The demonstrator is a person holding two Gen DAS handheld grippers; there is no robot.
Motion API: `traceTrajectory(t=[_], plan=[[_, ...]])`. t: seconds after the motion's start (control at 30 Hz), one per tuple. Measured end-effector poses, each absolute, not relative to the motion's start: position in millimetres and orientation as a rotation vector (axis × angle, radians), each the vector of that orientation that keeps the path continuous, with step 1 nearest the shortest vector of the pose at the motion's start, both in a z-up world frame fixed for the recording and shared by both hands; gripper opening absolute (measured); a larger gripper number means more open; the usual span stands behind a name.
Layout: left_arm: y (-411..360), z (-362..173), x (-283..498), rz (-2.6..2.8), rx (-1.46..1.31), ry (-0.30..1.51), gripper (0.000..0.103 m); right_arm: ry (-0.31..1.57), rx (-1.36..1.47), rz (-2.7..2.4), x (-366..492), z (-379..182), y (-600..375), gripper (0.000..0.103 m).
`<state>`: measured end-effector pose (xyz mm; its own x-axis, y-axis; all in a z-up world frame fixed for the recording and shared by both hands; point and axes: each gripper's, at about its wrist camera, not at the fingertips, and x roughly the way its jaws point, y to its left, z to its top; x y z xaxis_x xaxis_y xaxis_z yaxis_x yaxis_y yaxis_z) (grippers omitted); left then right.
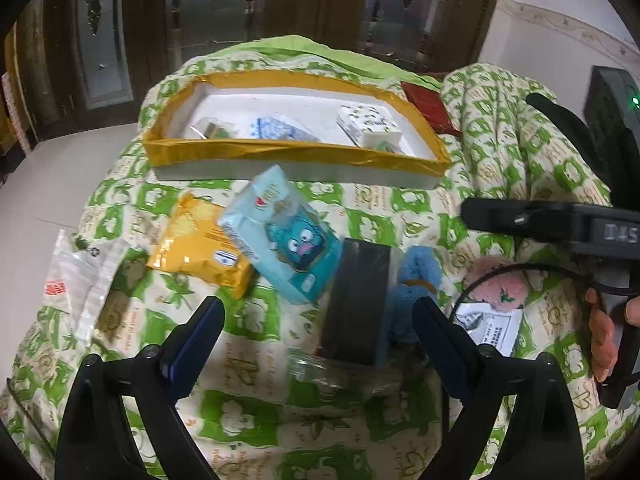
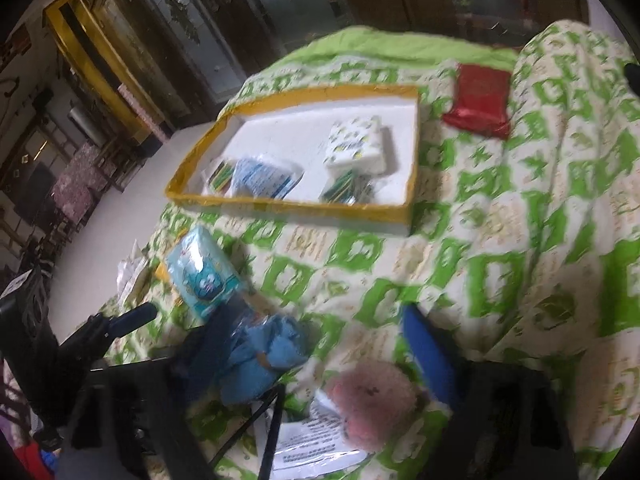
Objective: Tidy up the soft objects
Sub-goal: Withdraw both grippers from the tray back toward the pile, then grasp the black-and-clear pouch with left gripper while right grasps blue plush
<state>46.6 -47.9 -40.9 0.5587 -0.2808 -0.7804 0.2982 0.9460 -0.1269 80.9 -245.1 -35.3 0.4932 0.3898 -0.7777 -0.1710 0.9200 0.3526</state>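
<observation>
I'm seeing a shallow white tray with a yellow taped rim sitting toward the far edge of the green-patterned quilt; a printed white pack, a blue-and-white pack and small green packets are lying inside it. A red pack is resting just beyond its right end. Nearer me, a yellow pack and a light-blue cartoon pack are overlapping, beside a bagged blue plush and a bagged pink plush.
</observation>
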Motion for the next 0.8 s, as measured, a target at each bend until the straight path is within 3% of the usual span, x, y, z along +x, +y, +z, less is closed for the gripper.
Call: traceTrajectory(t=[0.13,0.27,0.4,0.47,0.57,0.73,0.8], plan=[[-57.4,-47.6,46.5,-0.359,0.053,0.935,0.091,1.048,0.289,0.381,83.1,-45.1,-243.2,0.066],[-67.0,-56.0,48.7,-0.386,0.080,0.968,0.074,1.054,0.287,0.399,83.1,-47.4,-238.7,0.066],[-74.3,-60.6,48.3,-0.400,0.101,0.979,0.066,1.070,0.256,0.415,84.1,-50.6,-228.6,0.066],[-76.3,-61.8,48.3,-0.410,0.102,0.986,0.052,1.081,0.228,0.424,84.8,-53.2,-221.0,0.065],[-75.5,-62.5,47.9,-0.414,0.094,0.997,0.041,1.102,0.189,0.443,85.5,-57.7,-211.6,0.062],[-67.9,-60.2,47.4,-0.405,0.053,1.007,0.038,1.165,0.162,0.456,89.5,-71.8,-201.7,0.054],[-66.8,-60.4,47.5,-0.405,0.048,1.008,0.038,1.160,0.174,0.462,90.9,-71.0,-201.6,0.040]])
